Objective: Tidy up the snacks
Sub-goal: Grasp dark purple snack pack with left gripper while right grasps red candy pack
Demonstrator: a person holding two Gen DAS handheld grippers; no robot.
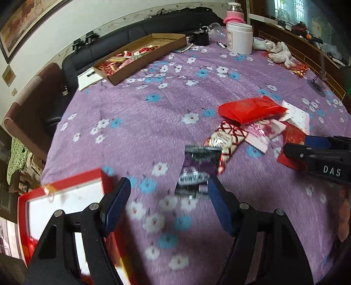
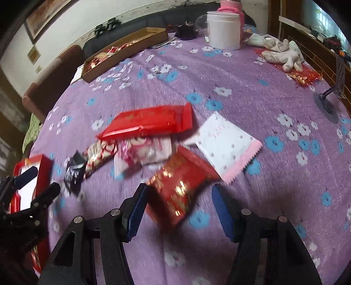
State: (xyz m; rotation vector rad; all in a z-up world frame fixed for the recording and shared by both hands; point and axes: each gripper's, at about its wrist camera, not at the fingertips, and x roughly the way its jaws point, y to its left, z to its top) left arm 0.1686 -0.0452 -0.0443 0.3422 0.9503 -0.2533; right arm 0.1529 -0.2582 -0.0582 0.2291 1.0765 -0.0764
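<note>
A pile of snack packets lies on the purple flowered tablecloth (image 1: 153, 114). My left gripper (image 1: 169, 186) is open and empty; a dark purple packet (image 1: 197, 171) lies just beyond its right finger. A red-rimmed white box (image 1: 63, 197) stands by its left finger. My right gripper (image 2: 177, 193) is open over a red and gold packet (image 2: 182, 184), which lies between the fingers. Beyond it lie a long red packet (image 2: 149, 122), a white and pink packet (image 2: 226, 142), a pink packet (image 2: 142, 151) and a red-lattice packet (image 2: 98, 153). The right gripper also shows in the left wrist view (image 1: 294, 149).
A shallow cardboard tray (image 1: 140, 57) with several snacks sits at the far left of the table. A white jar (image 1: 239, 37), a pink-sleeved bottle (image 1: 234, 13), a black cup (image 1: 200, 37) and white gloves (image 1: 278, 52) stand at the far side. A small stand (image 2: 329, 98) sits at the right edge.
</note>
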